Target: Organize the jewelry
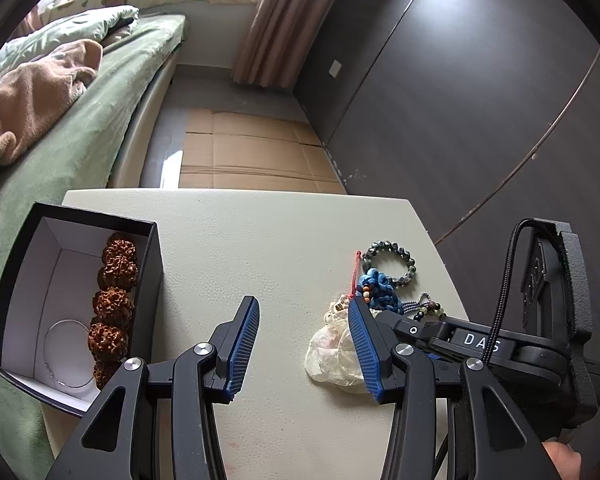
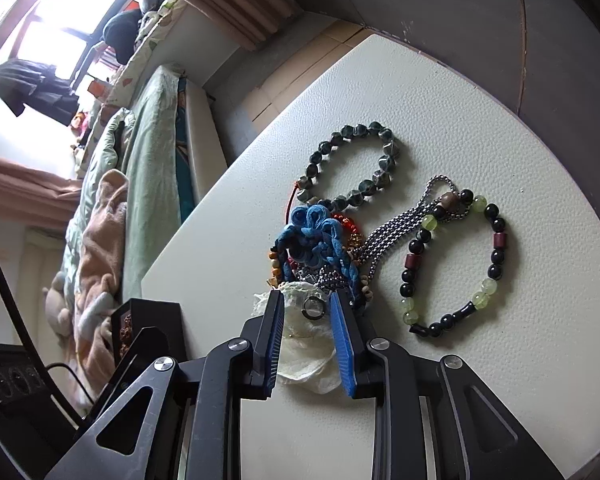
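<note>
A black box (image 1: 28, 280) with a white inside sits at the table's left and holds a brown knobbly-bead bracelet (image 1: 114, 304) and a thin clear bangle (image 1: 66, 354). My left gripper (image 1: 304, 306) is open and empty over bare table. A jewelry pile lies at the right: a grey-green bead bracelet (image 2: 352, 164), a blue knotted cord (image 2: 314, 236), a steel chain (image 2: 400, 232), a black-and-green bead bracelet (image 2: 456, 264). My right gripper (image 2: 306, 300) is open with its fingers on either side of a sheer white pouch (image 2: 304, 360) with a small ring (image 2: 314, 307) on it.
The white table (image 1: 240, 248) has its far edge near a flattened cardboard sheet (image 1: 252, 152) on the floor. A bed with green covers (image 1: 80, 120) runs along the left. Dark wardrobe doors (image 1: 460, 80) stand to the right.
</note>
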Demonstrator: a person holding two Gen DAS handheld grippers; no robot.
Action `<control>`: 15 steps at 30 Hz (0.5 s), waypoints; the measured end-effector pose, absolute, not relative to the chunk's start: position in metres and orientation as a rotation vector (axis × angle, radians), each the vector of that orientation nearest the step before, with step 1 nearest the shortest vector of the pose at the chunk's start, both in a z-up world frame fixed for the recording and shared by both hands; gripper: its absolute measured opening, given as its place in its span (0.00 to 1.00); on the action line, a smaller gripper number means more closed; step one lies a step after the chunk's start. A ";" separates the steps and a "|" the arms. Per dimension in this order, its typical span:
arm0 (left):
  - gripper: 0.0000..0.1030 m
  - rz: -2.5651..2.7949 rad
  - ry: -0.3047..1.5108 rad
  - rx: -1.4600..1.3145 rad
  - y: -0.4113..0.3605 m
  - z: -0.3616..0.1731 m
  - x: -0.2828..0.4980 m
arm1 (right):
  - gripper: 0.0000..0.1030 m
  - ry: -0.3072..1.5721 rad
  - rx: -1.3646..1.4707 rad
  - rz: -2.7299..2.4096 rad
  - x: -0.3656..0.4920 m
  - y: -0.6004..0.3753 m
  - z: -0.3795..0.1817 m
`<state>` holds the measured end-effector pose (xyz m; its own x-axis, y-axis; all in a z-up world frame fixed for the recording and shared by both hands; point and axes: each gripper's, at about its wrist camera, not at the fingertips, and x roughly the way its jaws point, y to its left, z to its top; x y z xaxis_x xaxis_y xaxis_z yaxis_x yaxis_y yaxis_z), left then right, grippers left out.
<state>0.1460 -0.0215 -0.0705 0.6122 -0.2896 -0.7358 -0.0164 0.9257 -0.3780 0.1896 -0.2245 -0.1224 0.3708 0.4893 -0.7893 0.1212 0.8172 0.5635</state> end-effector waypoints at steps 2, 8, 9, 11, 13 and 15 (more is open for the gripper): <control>0.47 -0.161 0.903 -0.371 -0.021 -0.070 0.145 | 0.26 1.189 0.600 0.253 0.191 -0.223 -0.123; 0.47 -0.169 0.906 -0.381 -0.021 -0.070 0.144 | 0.14 1.187 0.588 0.244 0.190 -0.218 -0.123; 0.47 -0.171 0.908 -0.381 -0.022 -0.071 0.144 | 0.14 1.188 0.594 0.244 0.190 -0.217 -0.124; 0.47 -0.177 0.914 -0.380 -0.024 -0.072 0.144 | 0.14 1.184 0.609 0.246 0.189 -0.219 -0.125; 0.47 -0.182 0.922 -0.380 -0.027 -0.074 0.145 | 0.14 1.175 0.608 0.244 0.188 -0.221 -0.123; 0.47 -0.189 0.932 -0.375 -0.031 -0.077 0.145 | 0.14 1.169 0.617 0.249 0.186 -0.224 -0.120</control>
<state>0.1452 -0.0315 -0.0769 0.5855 -0.3179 -0.7457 -0.0019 0.9194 -0.3934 0.1865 -0.2245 -0.1204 0.3871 0.4903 -0.7809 0.1289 0.8098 0.5724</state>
